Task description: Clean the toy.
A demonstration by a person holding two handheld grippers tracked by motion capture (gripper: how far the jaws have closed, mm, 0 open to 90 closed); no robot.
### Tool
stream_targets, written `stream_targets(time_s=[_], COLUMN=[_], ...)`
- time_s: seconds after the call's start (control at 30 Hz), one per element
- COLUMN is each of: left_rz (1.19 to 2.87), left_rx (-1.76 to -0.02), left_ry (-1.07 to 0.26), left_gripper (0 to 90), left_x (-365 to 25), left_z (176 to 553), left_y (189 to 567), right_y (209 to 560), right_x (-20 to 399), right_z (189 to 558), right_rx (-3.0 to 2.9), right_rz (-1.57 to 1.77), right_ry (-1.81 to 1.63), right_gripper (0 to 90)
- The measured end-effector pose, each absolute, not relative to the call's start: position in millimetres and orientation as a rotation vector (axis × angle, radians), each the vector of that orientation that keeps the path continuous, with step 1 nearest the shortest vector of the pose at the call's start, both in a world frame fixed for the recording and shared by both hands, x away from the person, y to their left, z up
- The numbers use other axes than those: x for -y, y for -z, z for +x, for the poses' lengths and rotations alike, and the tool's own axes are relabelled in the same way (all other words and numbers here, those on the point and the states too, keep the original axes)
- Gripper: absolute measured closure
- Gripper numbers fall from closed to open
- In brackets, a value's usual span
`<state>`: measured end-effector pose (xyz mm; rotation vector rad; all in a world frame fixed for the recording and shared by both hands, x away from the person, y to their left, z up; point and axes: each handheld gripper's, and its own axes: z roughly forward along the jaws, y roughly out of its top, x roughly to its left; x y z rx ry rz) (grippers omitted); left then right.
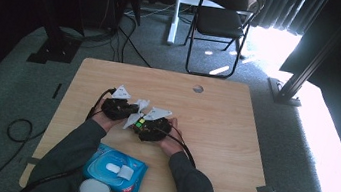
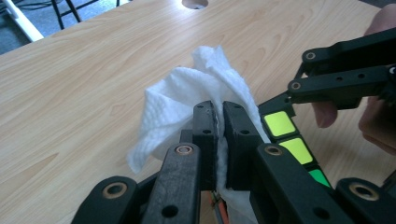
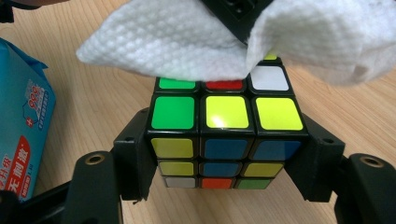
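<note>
**Right gripper view: the wipe lies on the top of the cube**

Right gripper view shows the cube [image 3: 224,140] clamped from both sides between the jaws of the right gripper [image 3: 224,154], a little above the surface [image 3: 93,93]. The wipe [image 3: 187,37] rests on its far top edge, so the cloth is above and beyond this gripper. In the left gripper view the left gripper [image 2: 219,135] has its jaws together on the wipe [image 2: 187,98], and the cube [image 2: 289,140] is just to the right of them, touching the cloth. In my judgement the next stroke must go across the top face, toward the right gripper. The left hand is the nearer one for this. The blue pack [image 1: 115,169] lies near the person's edge of the surface, well apart. Nothing stands in the way.
</note>
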<state>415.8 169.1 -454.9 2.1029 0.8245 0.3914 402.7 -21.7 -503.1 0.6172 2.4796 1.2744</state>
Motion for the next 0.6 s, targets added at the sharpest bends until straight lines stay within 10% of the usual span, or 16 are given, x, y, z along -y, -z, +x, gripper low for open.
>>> stream_targets(time_s=[0.6], left_rz=[2.158], left_rx=[-0.656], left_ry=[-0.314], left_gripper=[85.2], left_x=[-143], left_z=[396], left_y=[455], right_y=[503], right_x=[25], right_z=[405], right_rx=[-2.472], right_rz=[0.637], right_ry=[-1.268], right_gripper=[34.3])
